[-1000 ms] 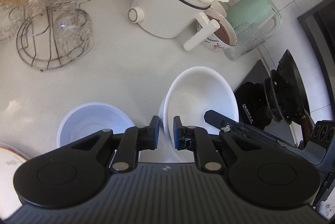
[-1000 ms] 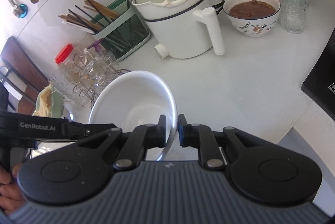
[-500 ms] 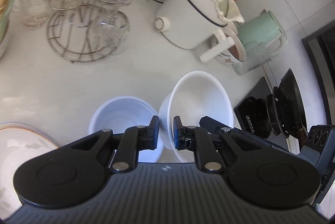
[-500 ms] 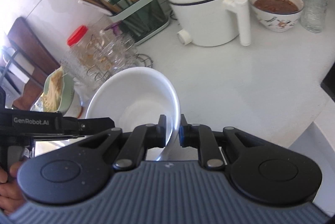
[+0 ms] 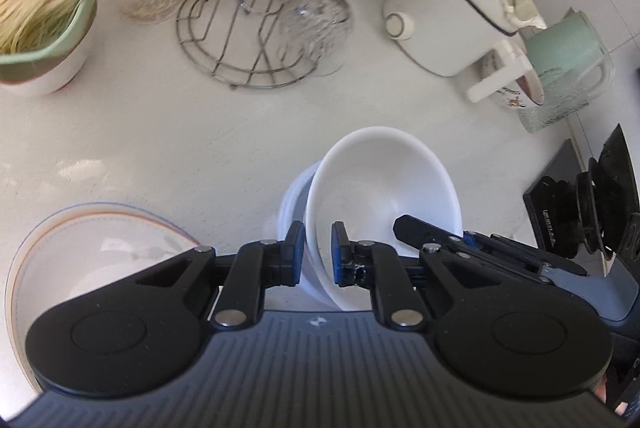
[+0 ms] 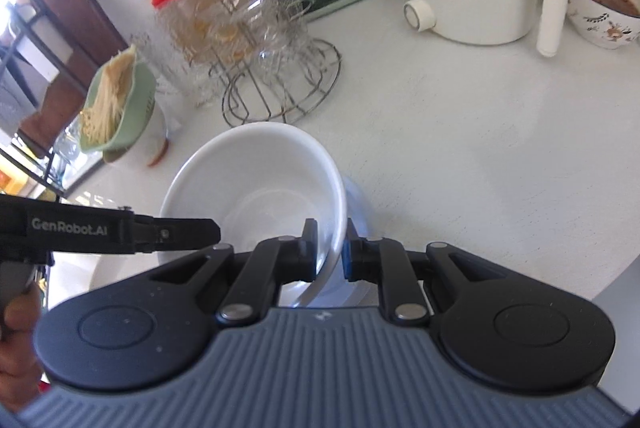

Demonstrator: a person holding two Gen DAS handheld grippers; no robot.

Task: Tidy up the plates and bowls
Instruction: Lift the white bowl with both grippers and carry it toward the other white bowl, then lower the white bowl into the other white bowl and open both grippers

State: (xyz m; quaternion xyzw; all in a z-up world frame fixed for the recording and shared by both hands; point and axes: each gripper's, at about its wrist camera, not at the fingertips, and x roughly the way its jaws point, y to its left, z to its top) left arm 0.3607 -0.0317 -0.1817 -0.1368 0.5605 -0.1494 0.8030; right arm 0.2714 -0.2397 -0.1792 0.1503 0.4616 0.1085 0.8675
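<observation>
Plate in left wrist view only

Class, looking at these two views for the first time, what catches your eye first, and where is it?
A white bowl, tilted, is gripped at opposite rims by the left gripper and right gripper, over a second pale bowl. Behind stands a wire rack of glasses.

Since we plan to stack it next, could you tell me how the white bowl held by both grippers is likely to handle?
The white bowl looks glazed and smooth, so its rim may slip between the fingers. It seems rigid and probably breakable, so set it down gently. Tilted above the bluish bowl, it could rock when released.
</observation>
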